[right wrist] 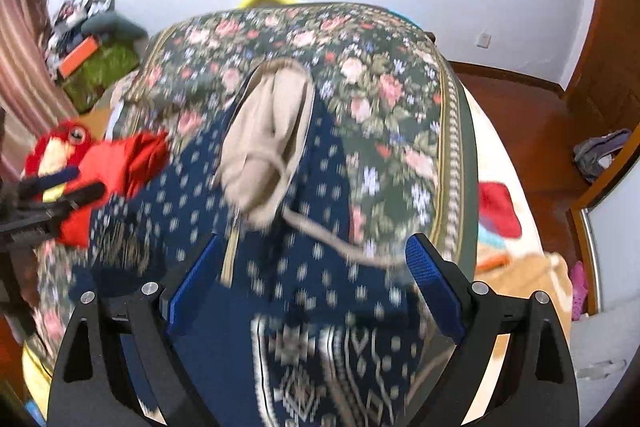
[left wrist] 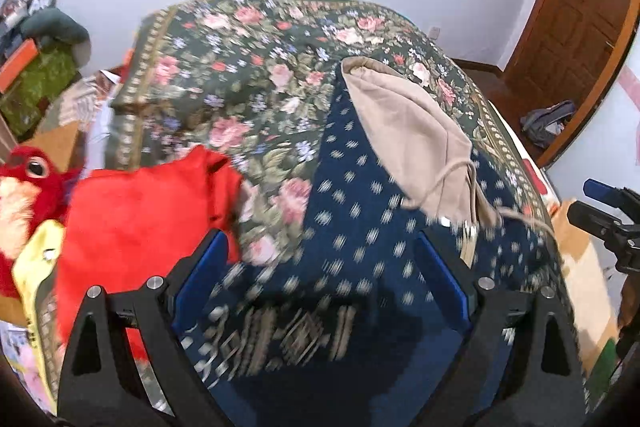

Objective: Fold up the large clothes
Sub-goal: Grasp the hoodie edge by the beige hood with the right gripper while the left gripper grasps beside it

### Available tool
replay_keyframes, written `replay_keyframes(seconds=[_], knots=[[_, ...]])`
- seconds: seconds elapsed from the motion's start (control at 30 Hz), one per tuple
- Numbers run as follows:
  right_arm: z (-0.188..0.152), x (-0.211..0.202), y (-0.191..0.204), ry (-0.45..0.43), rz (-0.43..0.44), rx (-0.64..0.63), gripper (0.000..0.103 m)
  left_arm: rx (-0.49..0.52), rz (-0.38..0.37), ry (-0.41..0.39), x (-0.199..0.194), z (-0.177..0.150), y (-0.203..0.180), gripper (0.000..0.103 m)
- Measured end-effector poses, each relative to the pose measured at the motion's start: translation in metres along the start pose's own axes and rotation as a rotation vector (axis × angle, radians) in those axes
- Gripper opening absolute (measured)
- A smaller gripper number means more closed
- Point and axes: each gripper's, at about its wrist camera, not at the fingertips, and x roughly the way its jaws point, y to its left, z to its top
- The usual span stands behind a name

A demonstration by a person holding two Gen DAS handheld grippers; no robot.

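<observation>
Left wrist view: the left gripper [left wrist: 320,267] stands with jaws spread, nothing pinched, above a navy patterned hooded garment [left wrist: 352,227] with a beige-lined hood [left wrist: 408,131], spread on a dark floral bedspread [left wrist: 240,75] beside a red cloth [left wrist: 140,211].

Right wrist view: the right gripper [right wrist: 314,279] likewise gapes wide over the same garment [right wrist: 320,287], holding nothing.

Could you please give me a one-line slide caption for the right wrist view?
Open right gripper above a navy patterned garment with beige hood, on a floral bedspread.
</observation>
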Motion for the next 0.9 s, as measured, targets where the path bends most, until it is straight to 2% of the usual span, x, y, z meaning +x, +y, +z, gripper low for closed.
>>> replay_keyframes(seconds=[0.1,0.23,0.37,0.47,0.5,0.53,0.6,0.67,0.73,0.77,0.8,0.9], knots=[[0.017,0.024,-0.005,-0.009,-0.024,0.017,0.091,-0.045,-0.026,0.044,0.032,0.018,-0.004,0.094],[0.026,0.061,-0.016,0.051,-0.009,0.098,0.091,-0.122,-0.060,0.102,0.074,0.036,-0.005,0.094],[0.024,0.100,-0.023,0.118,0.048,0.179,0.090,-0.222,-0.077,0.159,0.112,0.046,-0.003,0.094],[0.022,0.118,-0.028,0.141,0.038,0.217,0.090,-0.249,-0.052,0.178,0.131,0.047,-0.003,0.094],[0.022,0.123,-0.031,0.144,0.026,0.229,0.085,-0.248,-0.044,0.181,0.135,0.047,-0.003,0.092],[0.022,0.126,-0.032,0.144,0.024,0.235,0.075,-0.244,-0.036,0.186,0.140,0.047,-0.003,0.081],[0.022,0.134,-0.039,0.149,0.054,0.285,0.057,-0.250,-0.091,0.190,0.145,0.045,-0.002,0.063],[0.022,0.133,-0.043,0.124,0.048,0.324,0.048,-0.278,-0.124,0.167,0.144,0.042,0.000,0.052],[0.023,0.133,-0.038,0.121,0.062,0.312,0.013,-0.274,-0.138,0.155,0.140,0.041,-0.002,0.030],[0.023,0.132,-0.034,0.132,0.066,0.300,0.011,-0.261,-0.131,0.148,0.137,0.041,-0.005,0.025],[0.023,0.128,-0.028,0.128,0.053,0.274,0.010,-0.243,-0.121,0.139,0.133,0.041,-0.007,0.013],[0.022,0.115,-0.021,0.122,0.060,0.222,0.009,-0.201,-0.119,0.118,0.115,0.041,-0.012,0.010]])
